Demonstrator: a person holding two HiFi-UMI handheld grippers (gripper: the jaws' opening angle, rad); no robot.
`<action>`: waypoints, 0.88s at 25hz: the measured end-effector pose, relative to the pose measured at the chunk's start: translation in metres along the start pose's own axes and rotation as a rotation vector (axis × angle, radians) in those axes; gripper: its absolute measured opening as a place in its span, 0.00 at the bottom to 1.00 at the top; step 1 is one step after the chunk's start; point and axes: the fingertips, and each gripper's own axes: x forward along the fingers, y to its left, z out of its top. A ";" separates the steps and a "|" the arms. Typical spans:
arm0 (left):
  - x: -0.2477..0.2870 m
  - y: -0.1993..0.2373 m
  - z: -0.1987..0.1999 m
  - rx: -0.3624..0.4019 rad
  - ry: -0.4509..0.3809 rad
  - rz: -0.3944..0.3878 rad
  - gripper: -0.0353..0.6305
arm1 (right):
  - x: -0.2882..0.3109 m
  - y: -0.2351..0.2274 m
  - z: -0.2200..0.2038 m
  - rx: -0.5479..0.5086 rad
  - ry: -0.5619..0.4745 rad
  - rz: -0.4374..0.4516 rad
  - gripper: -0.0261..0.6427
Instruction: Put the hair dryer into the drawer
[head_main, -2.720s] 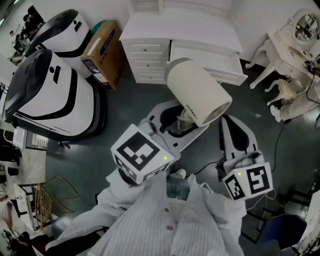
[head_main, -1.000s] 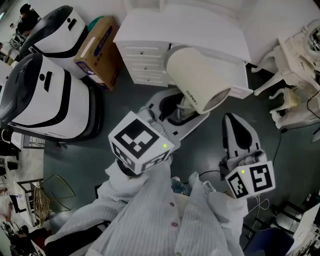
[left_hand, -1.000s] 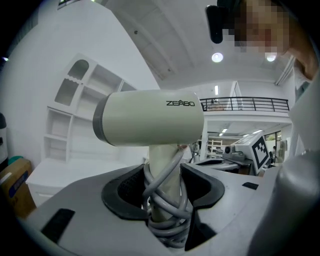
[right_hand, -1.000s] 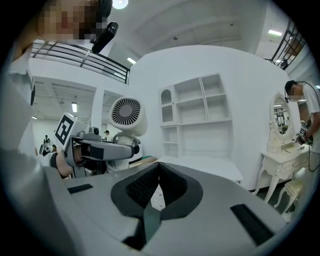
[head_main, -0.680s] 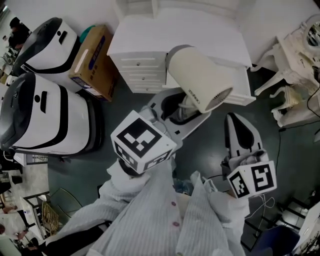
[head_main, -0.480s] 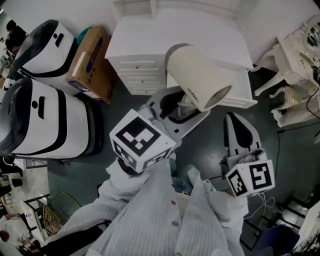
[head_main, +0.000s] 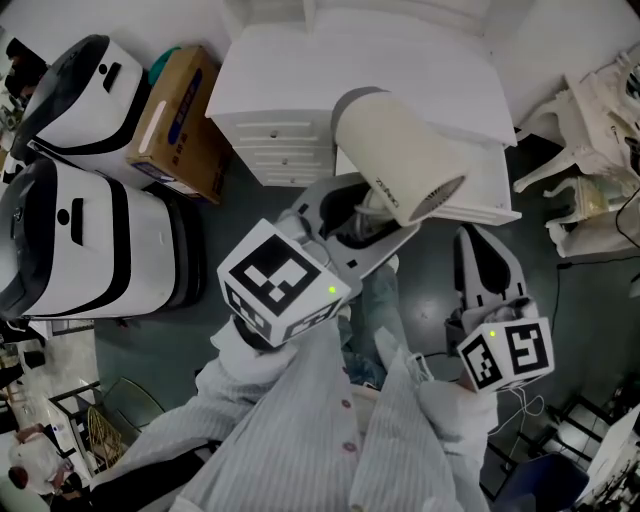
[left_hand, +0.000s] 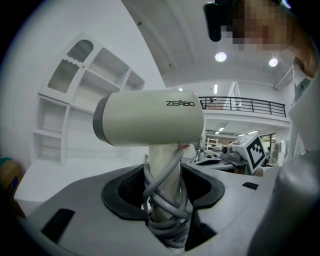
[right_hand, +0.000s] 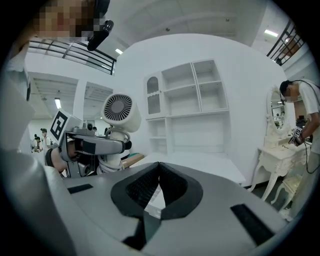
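The cream hair dryer (head_main: 395, 165) is clamped by its handle, wound with its grey cord (left_hand: 165, 210), between the jaws of the left gripper (head_main: 352, 228). Its barrel is set above those jaws. A white chest of drawers (head_main: 290, 95) is seen just ahead. To the right, the right gripper (head_main: 478, 245) is held with its jaws pressed together on nothing.

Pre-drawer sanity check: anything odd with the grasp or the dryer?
Only the cord: wound around the handle of the hair dryer, it is pinched with it in the left gripper, loops bulging below. Nothing else stands out.
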 end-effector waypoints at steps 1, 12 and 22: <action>0.005 0.005 0.001 -0.002 -0.001 0.004 0.38 | 0.005 -0.005 0.001 -0.001 0.001 0.002 0.06; 0.100 0.058 0.024 -0.006 0.005 0.019 0.38 | 0.066 -0.099 0.020 -0.001 0.012 0.023 0.06; 0.188 0.097 0.050 0.021 0.034 0.058 0.38 | 0.115 -0.189 0.046 0.001 -0.012 0.068 0.06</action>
